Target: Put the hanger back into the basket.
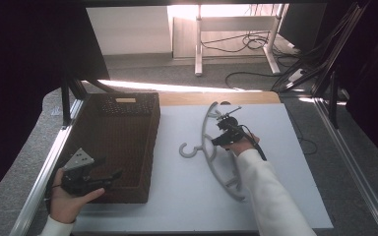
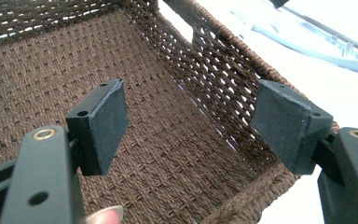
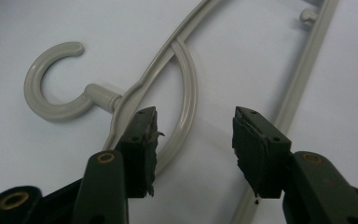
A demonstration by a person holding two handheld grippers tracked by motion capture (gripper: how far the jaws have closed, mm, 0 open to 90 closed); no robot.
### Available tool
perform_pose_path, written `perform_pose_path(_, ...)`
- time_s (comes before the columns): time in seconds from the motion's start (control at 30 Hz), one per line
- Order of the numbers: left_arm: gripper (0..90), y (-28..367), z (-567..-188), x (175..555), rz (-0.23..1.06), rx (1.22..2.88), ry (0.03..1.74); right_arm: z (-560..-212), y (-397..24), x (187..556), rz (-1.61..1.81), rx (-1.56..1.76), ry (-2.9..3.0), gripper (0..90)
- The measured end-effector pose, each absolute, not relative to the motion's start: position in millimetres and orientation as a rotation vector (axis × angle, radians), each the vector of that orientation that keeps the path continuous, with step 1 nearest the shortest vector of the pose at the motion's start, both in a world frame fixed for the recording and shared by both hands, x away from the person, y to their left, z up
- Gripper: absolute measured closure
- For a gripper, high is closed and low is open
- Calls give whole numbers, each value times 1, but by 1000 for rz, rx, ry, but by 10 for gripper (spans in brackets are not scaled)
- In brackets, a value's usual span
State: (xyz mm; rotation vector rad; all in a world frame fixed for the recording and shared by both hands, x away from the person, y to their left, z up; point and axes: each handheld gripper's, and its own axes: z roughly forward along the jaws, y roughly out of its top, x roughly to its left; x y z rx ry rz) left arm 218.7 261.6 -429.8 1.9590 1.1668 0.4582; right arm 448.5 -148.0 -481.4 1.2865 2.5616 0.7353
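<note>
- Your table [image 1: 275,147] has a pale top.
- A brown woven basket [image 1: 123,142] sits just ahead of your left tool.
- A grey hanger [image 1: 211,157] lies under your right tool.

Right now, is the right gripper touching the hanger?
Cannot tell. The right gripper view shows the right gripper open above the hanger, one finger overlapping its inner curve, but neither contact nor a gap shows plainly.

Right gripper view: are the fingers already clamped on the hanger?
No, the right gripper is open, its fingers apart above the grey hanger, which lies flat on the table.
</note>
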Motion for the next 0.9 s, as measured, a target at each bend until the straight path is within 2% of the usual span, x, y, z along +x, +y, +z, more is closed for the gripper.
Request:
perform_pose_path(0.3,262,262,-431,219,458,1962,1166,-490,-135,460,683,1309,2599,580)
perform_pose_path(0.7,262,262,-431,219,459,1964,1164,-501,-124,461,566,1312,2601,740)
perform_pose_path(0.9,261,262,-431,219,459,1963,1167,-501,-123,462,563,1345,2587,763)
